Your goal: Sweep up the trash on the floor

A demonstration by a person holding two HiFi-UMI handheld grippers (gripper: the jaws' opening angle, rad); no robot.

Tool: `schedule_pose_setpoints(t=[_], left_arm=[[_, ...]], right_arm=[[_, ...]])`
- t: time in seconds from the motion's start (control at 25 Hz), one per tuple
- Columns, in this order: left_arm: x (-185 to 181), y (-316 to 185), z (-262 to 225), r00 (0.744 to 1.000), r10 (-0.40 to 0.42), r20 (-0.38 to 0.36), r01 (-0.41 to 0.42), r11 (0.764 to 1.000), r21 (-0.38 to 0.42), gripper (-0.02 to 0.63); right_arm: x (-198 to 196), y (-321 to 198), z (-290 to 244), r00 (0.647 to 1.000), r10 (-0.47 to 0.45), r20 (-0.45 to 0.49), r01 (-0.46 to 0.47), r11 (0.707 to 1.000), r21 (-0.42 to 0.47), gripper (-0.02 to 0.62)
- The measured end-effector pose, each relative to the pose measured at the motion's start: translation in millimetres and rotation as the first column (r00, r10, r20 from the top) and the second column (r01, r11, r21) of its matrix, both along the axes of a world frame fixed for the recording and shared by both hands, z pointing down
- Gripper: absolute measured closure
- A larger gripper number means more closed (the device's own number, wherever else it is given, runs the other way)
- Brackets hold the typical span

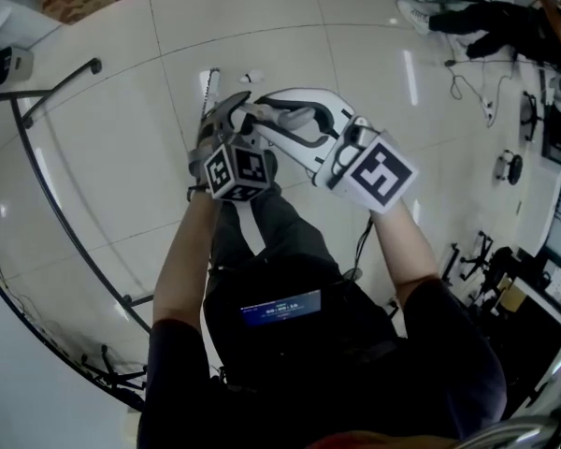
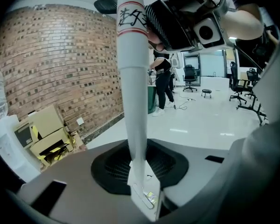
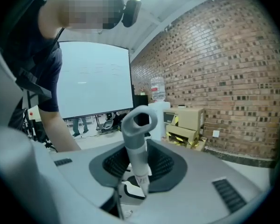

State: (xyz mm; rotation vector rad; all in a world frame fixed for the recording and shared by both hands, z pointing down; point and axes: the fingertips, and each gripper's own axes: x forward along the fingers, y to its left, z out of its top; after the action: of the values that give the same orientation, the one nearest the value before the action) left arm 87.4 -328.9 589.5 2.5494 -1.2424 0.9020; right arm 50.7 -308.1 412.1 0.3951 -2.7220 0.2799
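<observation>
A small white scrap of trash (image 1: 253, 77) lay on the pale tiled floor (image 1: 122, 138), just beyond my 2 grippers, which I held close together in front of me in the head view. My left gripper (image 2: 141, 188) was clamped on a white pole (image 2: 133, 101) that ran up from between its jaws, marked with 2 red bands around black handwriting. My right gripper (image 3: 139, 183) was clenched on a grey handle (image 3: 136, 146) ending in an open loop. Behind them stood a brick wall (image 2: 60, 64) with cardboard boxes (image 2: 46, 134) at its foot, and a person (image 2: 164, 85) stood well off across the room.
</observation>
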Motion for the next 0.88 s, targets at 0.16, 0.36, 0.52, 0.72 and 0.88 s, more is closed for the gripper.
schedule_pose_setpoints(t=[0.16, 0.36, 0.52, 0.72, 0.88], left_arm=[[-21, -4, 0, 0.998, 0.006, -0.06, -0.006, 1.0, 0.005, 0.525], [-61, -14, -3, 0.982, -0.105, -0.159, 0.095, 0.993, -0.072, 0.523], [-130, -39, -28, 0.9, -0.342, -0.272, 0.317, 0.939, -0.13, 0.523], [-177, -30, -104, 0.806, -0.452, -0.382, 0.435, 0.89, -0.135, 0.523], [-169, -15, -167, 0.817, -0.417, -0.398, 0.391, 0.908, -0.148, 0.522]], right_arm=[[-26, -5, 2, 1.0, 0.011, 0.003, -0.011, 1.0, 0.01, 0.474], [-35, -14, -16, 0.985, 0.147, 0.095, -0.148, 0.989, 0.003, 0.394], [-4, -18, -24, 0.963, 0.257, 0.082, -0.256, 0.966, -0.018, 0.384], [22, 20, -3, 0.951, 0.305, -0.042, -0.308, 0.949, -0.064, 0.397], [-1, 50, 18, 0.944, 0.229, -0.239, -0.228, 0.973, 0.034, 0.372]])
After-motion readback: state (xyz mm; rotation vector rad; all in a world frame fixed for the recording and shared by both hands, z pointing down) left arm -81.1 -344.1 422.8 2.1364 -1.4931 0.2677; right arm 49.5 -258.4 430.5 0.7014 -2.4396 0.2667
